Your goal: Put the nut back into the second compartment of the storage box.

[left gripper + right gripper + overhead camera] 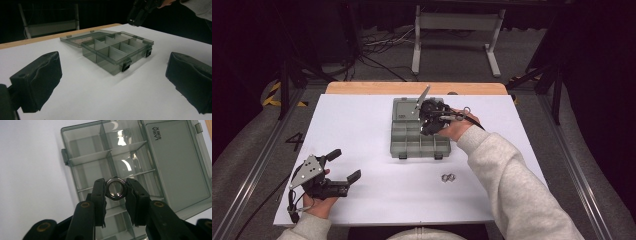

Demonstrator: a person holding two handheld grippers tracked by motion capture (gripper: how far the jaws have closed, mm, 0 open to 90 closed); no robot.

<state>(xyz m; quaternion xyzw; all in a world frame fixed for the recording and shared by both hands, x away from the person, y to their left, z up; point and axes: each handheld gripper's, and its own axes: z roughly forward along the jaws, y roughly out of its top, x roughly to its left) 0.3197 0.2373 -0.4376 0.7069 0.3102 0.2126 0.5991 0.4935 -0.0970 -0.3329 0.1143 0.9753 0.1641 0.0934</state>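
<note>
**Nut clamped above organizer box**

The right gripper [114,188] clamps a hex nut [115,188] between its jaws, bore axis facing its camera, above the open compartment box [82,160]. The lid [175,162] reads "LARIA"; smaller print is illegible. The left gripper [112,82] rests with jaws spread and unloaded. Two nuts [447,177] lie blurred beside the right forearm.

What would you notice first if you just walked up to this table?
First, the shiny metal hex nut pinched in the right gripper, hovering over the open, smoky grey plastic compartment box in the middle of the white table. Then two more small metal nuts lying in front of the box, and the left gripper resting open near the table's front left.
</note>
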